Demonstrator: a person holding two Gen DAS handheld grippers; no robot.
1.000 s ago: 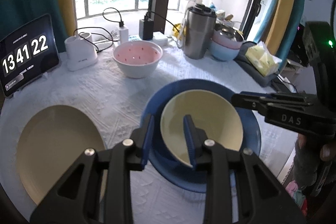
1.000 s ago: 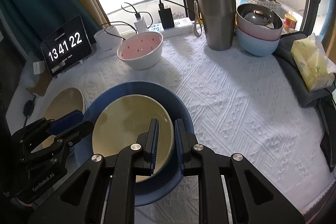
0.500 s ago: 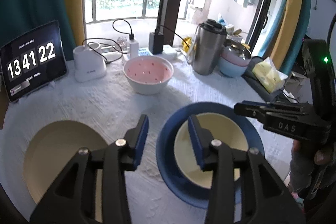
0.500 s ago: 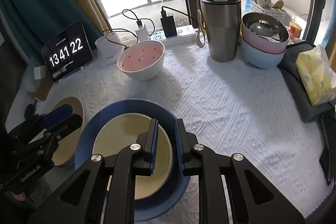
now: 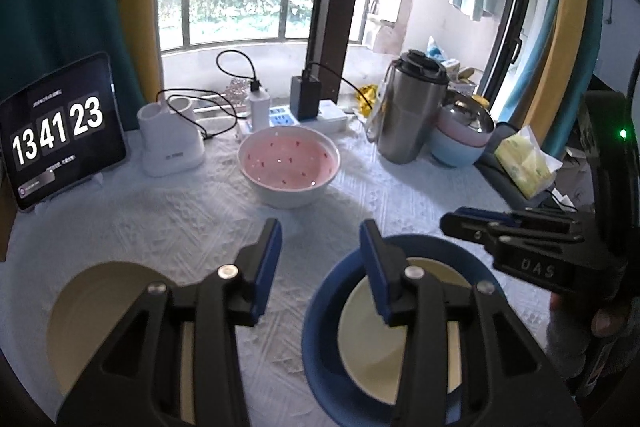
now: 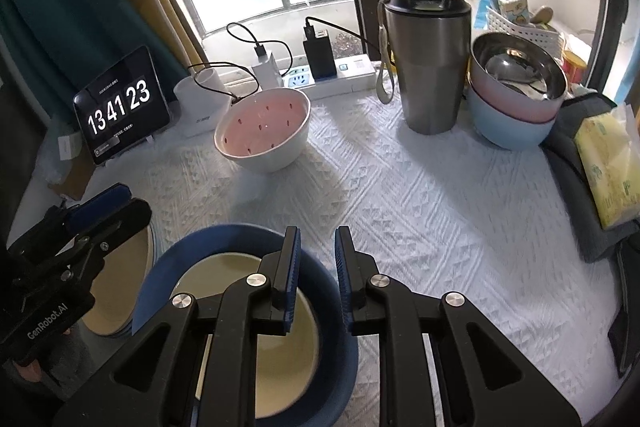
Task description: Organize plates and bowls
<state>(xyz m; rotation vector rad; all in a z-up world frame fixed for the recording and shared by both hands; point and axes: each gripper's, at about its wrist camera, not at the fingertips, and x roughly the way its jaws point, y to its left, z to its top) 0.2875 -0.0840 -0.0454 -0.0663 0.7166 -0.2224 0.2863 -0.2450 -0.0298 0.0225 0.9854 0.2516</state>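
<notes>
Left gripper (image 5: 320,243): jaws wide apart, empty, above bare cloth. Right gripper (image 6: 316,255): jaws narrowly parted, empty. The cream ceramic bowl (image 6: 240,331) sits nested in the round blue plate (image 6: 192,247) beneath both, judged a deliberate stack. The pink-lined white bowl (image 5: 289,163) waits ahead.

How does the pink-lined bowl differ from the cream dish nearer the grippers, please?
The pink-lined bowl stands alone on the cloth; the cream dish sits nested inside a blue dish. The pink-lined bowl is speckled inside and white outside; the cream dish is plain. Both are round, upright and ungripped.
</notes>
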